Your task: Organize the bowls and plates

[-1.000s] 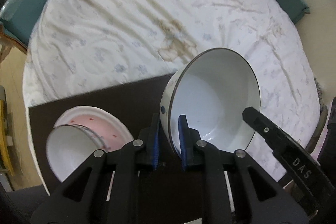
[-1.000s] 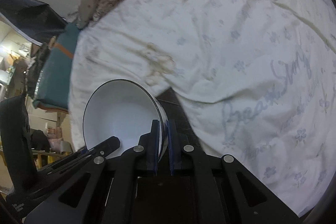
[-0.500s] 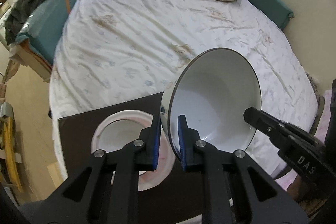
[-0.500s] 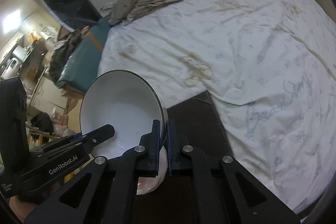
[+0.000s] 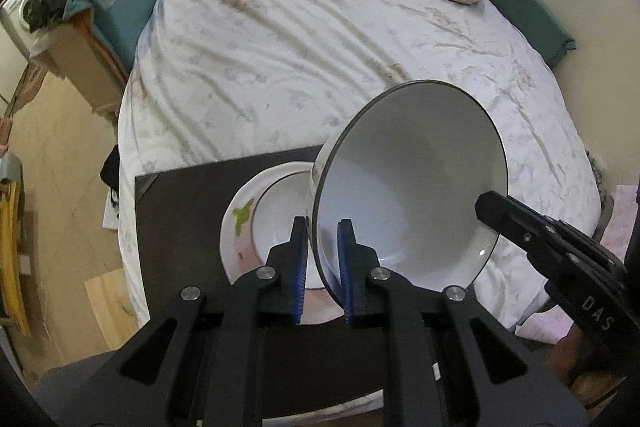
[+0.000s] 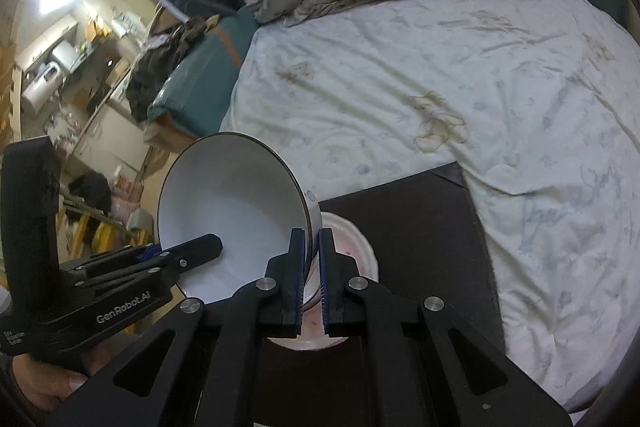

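1. Change: over the last second the bowl [image 5: 408,187], carried by both grippers, travels from beside the plate [image 5: 240,227] to a position above it. The small bowl [image 5: 280,219] already sits on that plate, on the dark board [image 5: 180,227].
2. Meaning: judged, the carry is nearly done; lowering and nesting the bowl remains.
3. Left gripper [image 5: 323,259]: clenched on the bowl's near rim, pads either side of the wall.
4. Right gripper [image 6: 313,267]: clenched on the opposite rim.
5. The bowl hangs tilted, clear of the stack below.
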